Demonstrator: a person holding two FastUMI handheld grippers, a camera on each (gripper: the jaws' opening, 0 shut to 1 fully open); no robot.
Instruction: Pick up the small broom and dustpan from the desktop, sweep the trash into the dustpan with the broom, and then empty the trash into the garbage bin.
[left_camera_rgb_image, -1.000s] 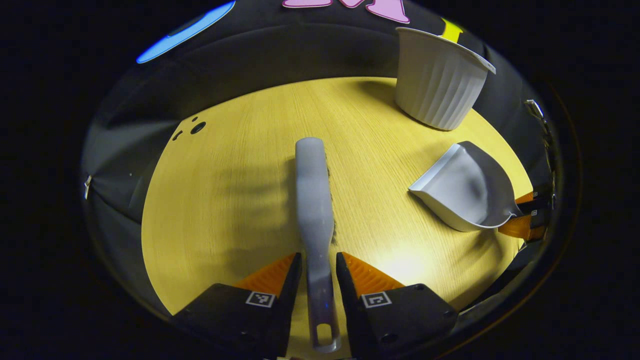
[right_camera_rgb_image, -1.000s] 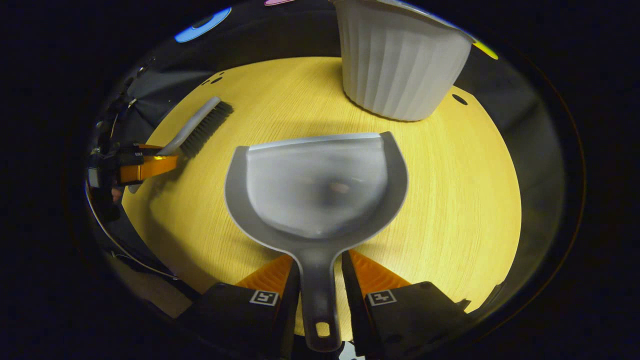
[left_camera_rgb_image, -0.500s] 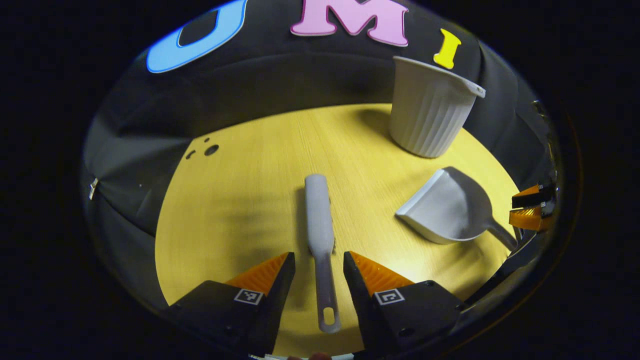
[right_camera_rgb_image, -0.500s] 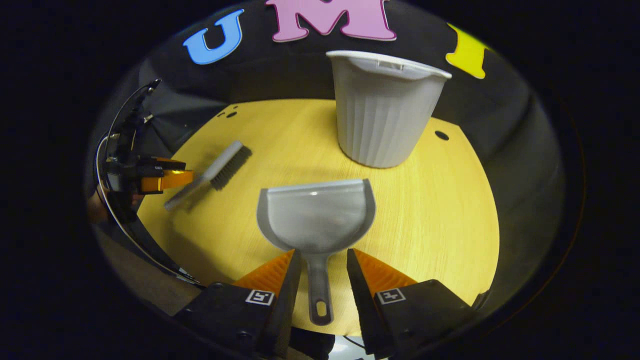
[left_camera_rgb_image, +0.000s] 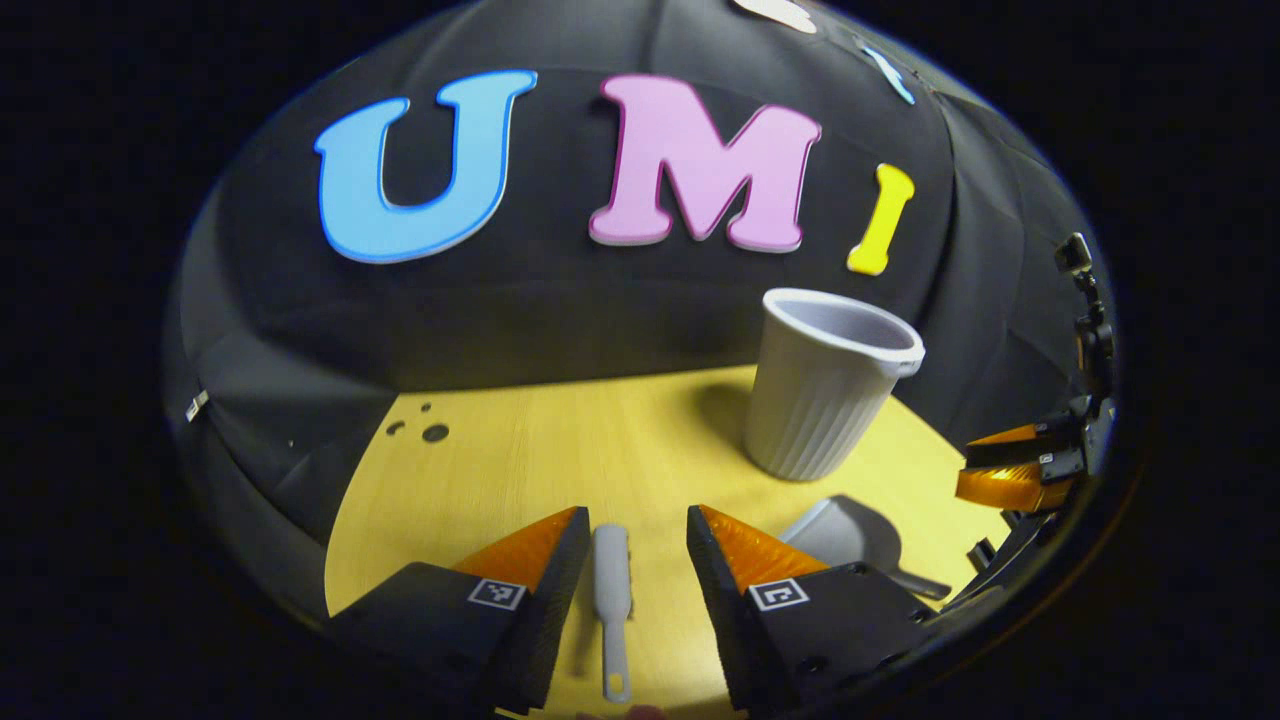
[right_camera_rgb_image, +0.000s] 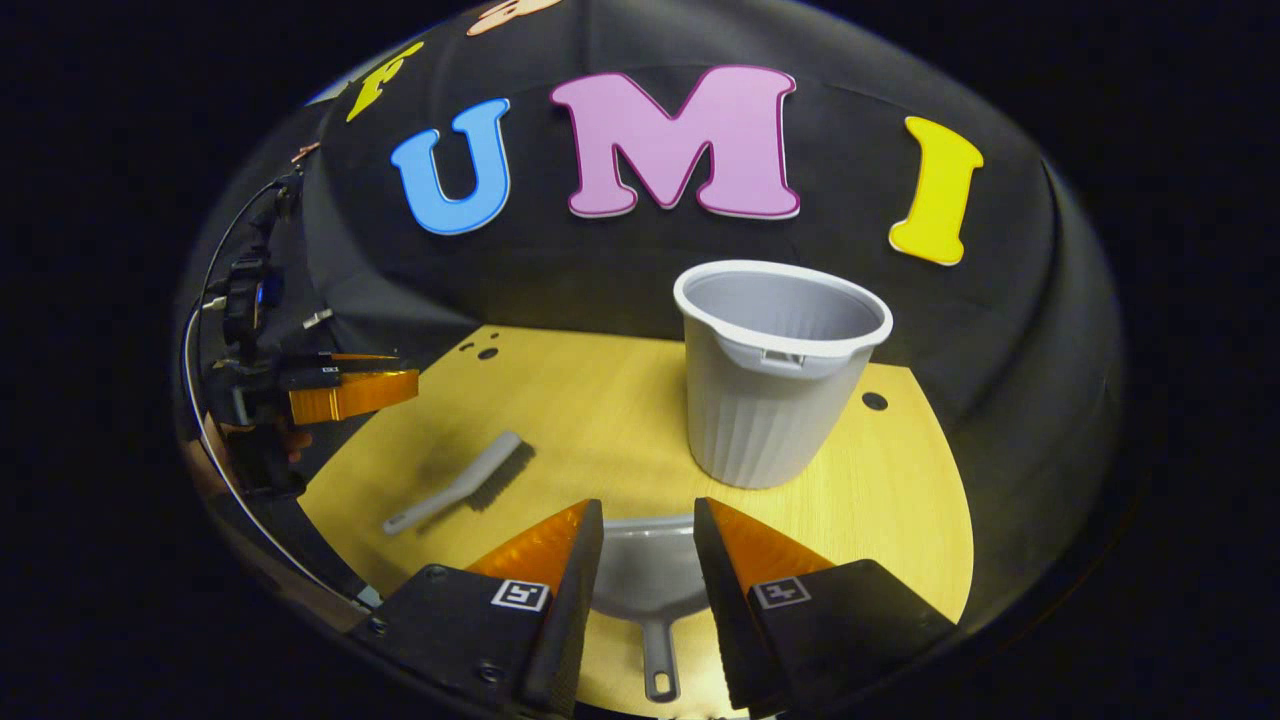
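The grey small broom lies flat on the yellow table, below and apart from my open left gripper. In the right gripper view the broom rests at the left with its bristles facing right. The grey dustpan lies flat on the table under my open right gripper, untouched by either finger. The dustpan also shows partly behind the left gripper's right finger. The ribbed grey garbage bin stands upright at the back of the table. The right gripper hovers at the far right, the left gripper at the far left.
Small round holes mark the table's back left corner, and another hole sits right of the bin. Black cloth walls close in the table on the far side. A cabled mount stands at the right edge.
Both grippers let go of the broom and dustpan handles, opened, and drew back and up. The tools now lie on the table farther below.
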